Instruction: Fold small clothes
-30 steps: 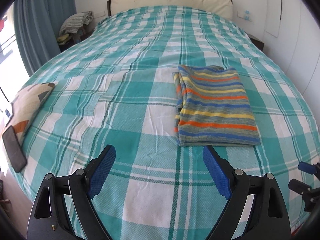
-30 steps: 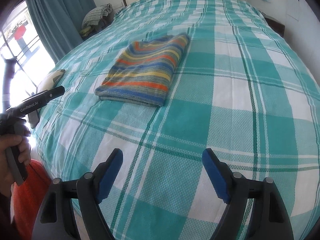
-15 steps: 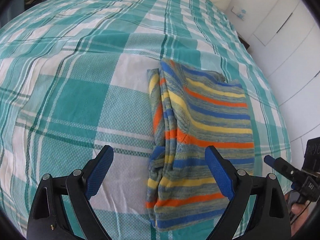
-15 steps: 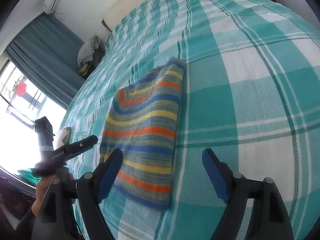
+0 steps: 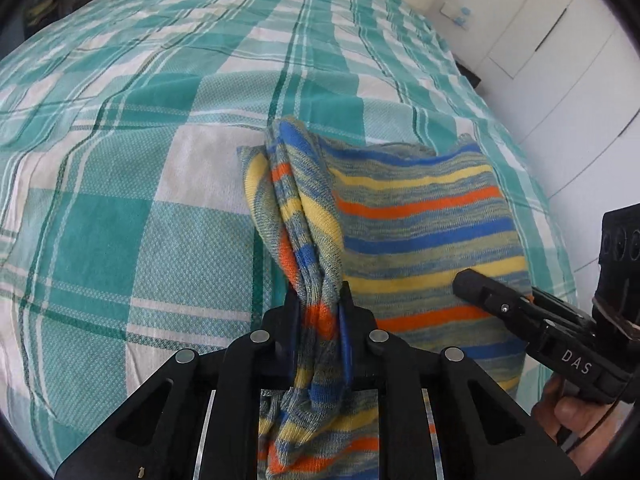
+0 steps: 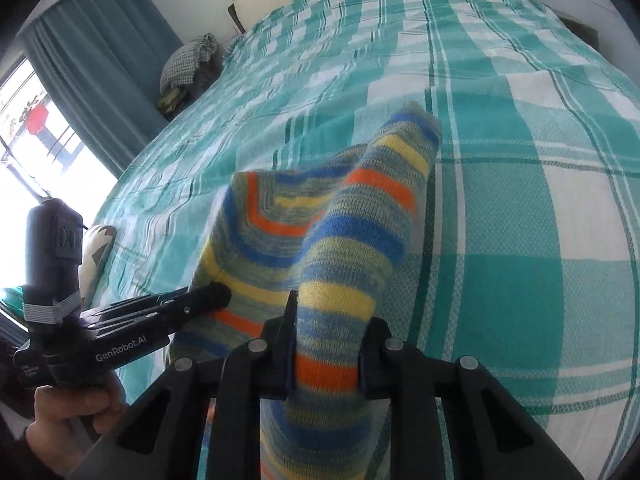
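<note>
Striped garment pinched between both closing hand-held grippers.

Blue, yellow, orange striped garment on teal-and-white plaid bedspread

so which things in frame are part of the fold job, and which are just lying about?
In the job:
- striped knit garment
- left gripper, closing on its edge
- right gripper, closing on its other side

Lying about:
- checked bedspread
- clothes pile
- patterned cushion
- curtain
</note>
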`<state>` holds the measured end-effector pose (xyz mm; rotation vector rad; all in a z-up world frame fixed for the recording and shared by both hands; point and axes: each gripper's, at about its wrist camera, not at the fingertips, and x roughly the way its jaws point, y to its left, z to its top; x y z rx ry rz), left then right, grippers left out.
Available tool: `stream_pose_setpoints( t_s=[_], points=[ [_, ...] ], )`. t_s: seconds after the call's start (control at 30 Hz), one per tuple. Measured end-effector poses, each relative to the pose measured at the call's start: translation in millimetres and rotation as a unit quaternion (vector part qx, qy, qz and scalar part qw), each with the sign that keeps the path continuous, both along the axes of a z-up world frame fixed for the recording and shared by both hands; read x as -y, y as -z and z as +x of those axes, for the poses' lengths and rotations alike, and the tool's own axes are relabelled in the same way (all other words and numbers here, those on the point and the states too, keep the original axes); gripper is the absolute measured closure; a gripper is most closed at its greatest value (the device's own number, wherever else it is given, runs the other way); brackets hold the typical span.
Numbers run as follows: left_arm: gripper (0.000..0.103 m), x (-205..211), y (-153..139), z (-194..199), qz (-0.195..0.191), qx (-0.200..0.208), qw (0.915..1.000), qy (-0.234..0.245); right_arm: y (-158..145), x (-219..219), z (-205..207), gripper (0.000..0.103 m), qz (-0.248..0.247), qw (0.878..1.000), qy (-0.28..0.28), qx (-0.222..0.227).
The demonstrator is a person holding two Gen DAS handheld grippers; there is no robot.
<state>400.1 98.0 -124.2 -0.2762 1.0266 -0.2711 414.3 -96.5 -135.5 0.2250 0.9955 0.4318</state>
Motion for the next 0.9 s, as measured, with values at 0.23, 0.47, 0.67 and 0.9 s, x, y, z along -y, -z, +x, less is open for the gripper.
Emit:
stream_pose_setpoints(
  t_s=[0.23,0.47,0.67,0.9],
  points=[
    [0.088,-11,-83,-39,-0.018,0.062,0.9979,0.010,-78,-3,-24,0.081,0.059,0.997,-0.020,0.052],
    [0.053,-17,-79,-53,0.040,0.058,0.9974,-0.017,-87,-13,-33,0.063,0.055,0.998,-0.013,0.034],
    [0.033,-13,-37,-145,0.174,0.063,0.9816,-0.048,-44,24,-92,0.014,-0.086,0.996,0.015,0.004],
    [0.002,19,-86,-252,0.237,0.114,0.9604,-0.093,-84,43,-207,0.007,-0.241,0.968,0.006,0.062]
  ],
)
